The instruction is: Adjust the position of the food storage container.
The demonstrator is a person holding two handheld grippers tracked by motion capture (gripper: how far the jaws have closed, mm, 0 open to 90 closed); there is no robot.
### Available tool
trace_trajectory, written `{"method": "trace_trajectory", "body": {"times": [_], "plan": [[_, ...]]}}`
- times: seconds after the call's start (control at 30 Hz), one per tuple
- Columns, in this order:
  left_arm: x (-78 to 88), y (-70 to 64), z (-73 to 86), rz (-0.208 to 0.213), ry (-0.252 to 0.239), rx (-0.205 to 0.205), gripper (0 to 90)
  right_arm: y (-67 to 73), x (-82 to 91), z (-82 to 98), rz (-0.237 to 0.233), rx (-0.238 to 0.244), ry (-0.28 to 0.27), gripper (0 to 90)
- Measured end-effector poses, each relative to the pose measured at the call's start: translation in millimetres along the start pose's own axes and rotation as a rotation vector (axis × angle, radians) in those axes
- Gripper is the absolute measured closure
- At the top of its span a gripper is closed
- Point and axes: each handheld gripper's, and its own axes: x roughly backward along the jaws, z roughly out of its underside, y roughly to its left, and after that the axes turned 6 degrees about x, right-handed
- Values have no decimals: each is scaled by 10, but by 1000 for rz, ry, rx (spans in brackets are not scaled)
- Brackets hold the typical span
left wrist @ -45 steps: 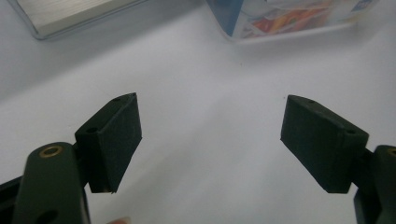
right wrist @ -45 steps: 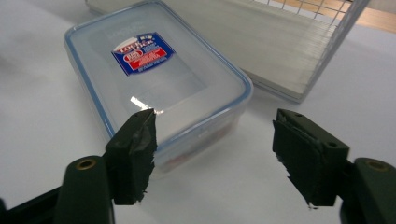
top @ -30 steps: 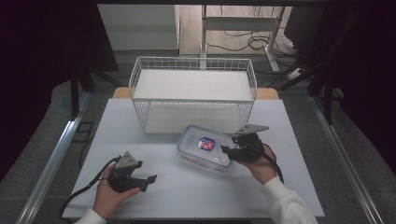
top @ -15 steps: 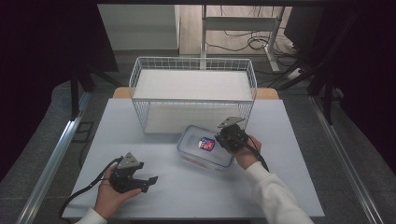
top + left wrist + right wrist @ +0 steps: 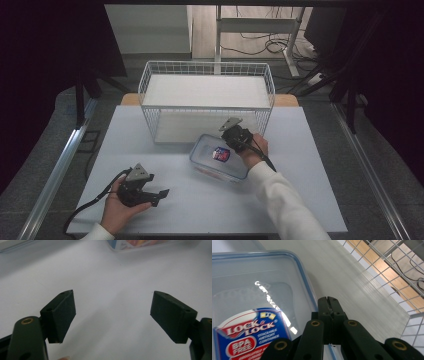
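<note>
looks like the grab step: right gripper (image 5: 231, 136) has just been closing, jaws pinched together at the rim of the clear container (image 5: 219, 157) sitting just in front of the wire basket (image 5: 207, 95), left gripper (image 5: 156, 196) resting wide open and empty, so next is probably a careful lift into the basket.

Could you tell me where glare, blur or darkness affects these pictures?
In the right gripper view, a bright glare streak crosses the clear container lid, and the wire basket looks slightly soft. In the left gripper view, the container's edge at the top is out of focus. In the high view, the table is evenly lit while its surroundings fall dark.
</note>
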Motion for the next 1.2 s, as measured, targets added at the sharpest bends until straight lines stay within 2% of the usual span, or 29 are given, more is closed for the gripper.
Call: {"method": "trace_trajectory", "body": {"times": [0.07, 0.17, 0.2, 0.3, 0.5, 0.7, 0.77, 0.9, 1.03, 1.2], "plan": [[4, 2, -1, 0, -1, 0, 197, -10, -25, -7, 1, 19, -1, 894], [0, 1, 0, 1, 0, -1, 197, -40, -69, -8, 13, 62, 31, 895], [0, 1, 0, 1, 0, -1, 197, -40, -69, -8, 13, 62, 31, 895], [-4, 0, 0, 2, 1, -1, 197, -75, -132, 27, 2, 89, 73, 895], [-12, 0, -1, 3, 4, 1, 198, -73, -127, 15, -14, 89, 79, 896], [-11, -2, 0, 3, 3, 2, 199, -54, -100, 9, -41, 122, 80, 897], [-8, -3, -1, 0, -1, 3, 200, -29, -86, 4, -50, 120, 84, 897], [-2, 3, -5, -4, -6, 5, 201, 48, -64, -26, -69, 151, 81, 897], [-1, 8, -8, -4, -6, 5, 201, 125, -53, -76, -113, 167, 74, 898], [20, 16, -12, -8, -16, 3, 201, 201, -35, -118, -144, 185, 73, 898]]}}
